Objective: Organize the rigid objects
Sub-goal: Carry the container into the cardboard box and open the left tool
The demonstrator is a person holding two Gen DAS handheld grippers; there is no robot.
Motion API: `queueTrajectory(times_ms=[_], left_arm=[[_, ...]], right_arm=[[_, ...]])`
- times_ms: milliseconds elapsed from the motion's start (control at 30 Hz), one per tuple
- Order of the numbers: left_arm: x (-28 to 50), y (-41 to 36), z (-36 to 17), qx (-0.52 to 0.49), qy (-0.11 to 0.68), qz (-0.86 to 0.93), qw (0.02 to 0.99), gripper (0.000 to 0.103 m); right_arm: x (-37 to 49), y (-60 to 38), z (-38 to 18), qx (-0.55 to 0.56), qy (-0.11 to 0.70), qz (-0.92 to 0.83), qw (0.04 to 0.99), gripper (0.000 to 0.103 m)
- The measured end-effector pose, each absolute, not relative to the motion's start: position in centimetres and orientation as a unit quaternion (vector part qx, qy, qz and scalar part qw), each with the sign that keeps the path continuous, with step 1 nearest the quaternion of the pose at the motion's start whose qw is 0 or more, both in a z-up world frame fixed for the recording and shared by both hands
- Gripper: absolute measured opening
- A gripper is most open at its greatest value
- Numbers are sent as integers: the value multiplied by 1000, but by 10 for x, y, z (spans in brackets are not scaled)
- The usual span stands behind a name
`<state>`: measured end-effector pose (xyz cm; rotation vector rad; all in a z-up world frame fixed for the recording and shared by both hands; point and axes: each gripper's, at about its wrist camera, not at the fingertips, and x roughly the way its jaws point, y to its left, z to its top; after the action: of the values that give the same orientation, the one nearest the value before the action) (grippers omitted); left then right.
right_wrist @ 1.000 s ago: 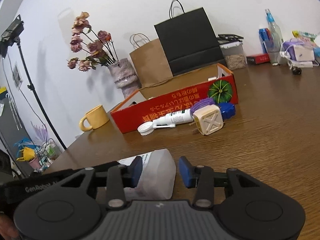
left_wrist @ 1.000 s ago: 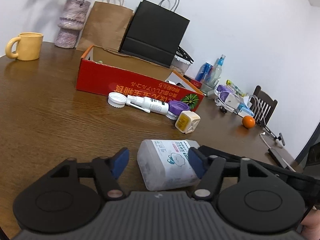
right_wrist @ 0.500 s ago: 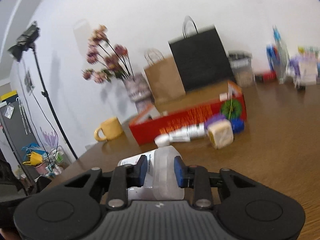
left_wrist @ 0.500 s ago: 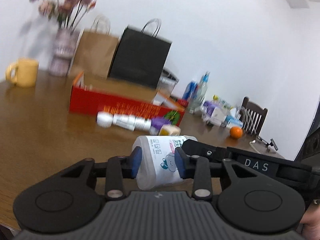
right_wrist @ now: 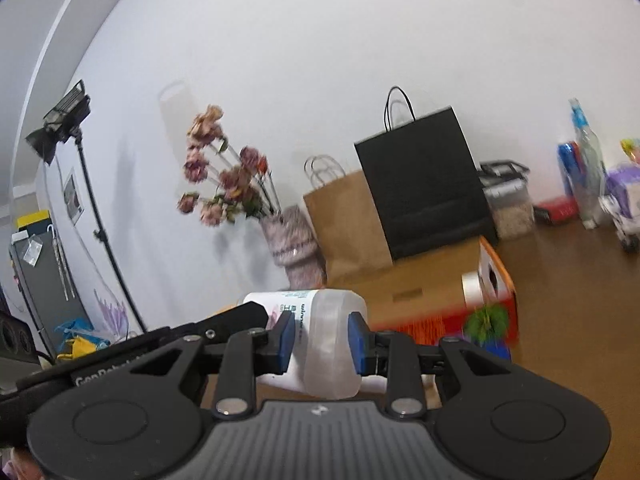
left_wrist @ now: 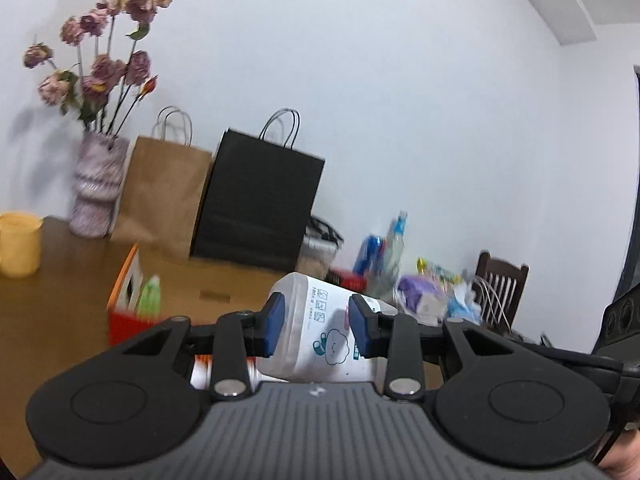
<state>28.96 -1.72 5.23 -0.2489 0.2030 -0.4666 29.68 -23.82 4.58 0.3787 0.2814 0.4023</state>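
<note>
I've got the white translucent plastic bottle (left_wrist: 320, 332) lying sideways, clamped at both ends: left gripper (left_wrist: 316, 328) pads on its labelled part with the cartoon print, right gripper (right_wrist: 320, 338) pads on its clear end (right_wrist: 328, 344). Red open cardboard box (right_wrist: 444, 292) sits ahead, just beyond the claws, lower down.

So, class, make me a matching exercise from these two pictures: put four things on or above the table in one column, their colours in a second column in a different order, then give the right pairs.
Things:
1. mug
2. taller paper bag
3. open box's outer wall
4. bottle held between both claws

Colours:
A. red
B. translucent white
C. yellow
D. black

Pairs: 1-C, 2-D, 3-A, 4-B
</note>
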Motion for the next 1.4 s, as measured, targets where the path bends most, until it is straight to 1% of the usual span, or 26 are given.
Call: queueTrajectory(times_ms=[100, 133, 233, 333, 433, 533, 700, 867, 933, 967, 1000, 1100, 1167, 1233, 1267, 1300, 1367, 1400], left_arm=[[336, -26, 73, -103, 83, -217, 967, 35], [360, -29, 81, -104, 89, -215, 967, 35], [423, -33, 91, -112, 115, -206, 965, 35], [487, -26, 89, -129, 168, -218, 953, 35], [544, -22, 71, -145, 230, -218, 937, 35], [588, -28, 46, -141, 288, -196, 926, 35], [652, -24, 5, -165, 390, -180, 888, 36], [672, -30, -14, -141, 425, -167, 878, 36], [675, -30, -21, -139, 428, -162, 878, 36], [675, -29, -24, -141, 430, -158, 878, 38], [677, -25, -29, -154, 433, -167, 873, 43], [682, -20, -31, -177, 436, -177, 864, 47], [680, -22, -29, -171, 429, -179, 869, 48], [676, -25, -21, -153, 417, -173, 879, 54], [674, -25, -16, -150, 412, -171, 883, 62], [670, -23, -10, -147, 406, -169, 886, 69], [660, -20, 6, -140, 393, -167, 894, 70], [655, -18, 14, -135, 388, -167, 896, 70]], right_arm=[[361, -239, 70, 185, 142, 205, 951, 28], [384, -239, 77, 185, 149, 203, 950, 28], [452, -237, 90, 195, 181, 204, 942, 28], [518, -235, 90, 197, 220, 197, 935, 28], [577, -237, 76, 211, 269, 192, 920, 28], [630, -238, 45, 213, 327, 179, 903, 28], [675, -235, -1, 211, 390, 156, 882, 28], [694, -235, -28, 220, 427, 140, 866, 25], [695, -232, -34, 211, 420, 139, 872, 24], [696, -232, -35, 217, 421, 143, 869, 23], [696, -234, -36, 228, 420, 141, 867, 24], [700, -238, -41, 242, 422, 143, 862, 25], [699, -237, -39, 236, 421, 138, 865, 25], [698, -234, -34, 214, 415, 133, 874, 25], [696, -233, -30, 207, 413, 132, 877, 26], [693, -236, -24, 203, 411, 132, 879, 31], [683, -238, -10, 197, 406, 139, 882, 38], [677, -238, -1, 189, 400, 142, 886, 39]])
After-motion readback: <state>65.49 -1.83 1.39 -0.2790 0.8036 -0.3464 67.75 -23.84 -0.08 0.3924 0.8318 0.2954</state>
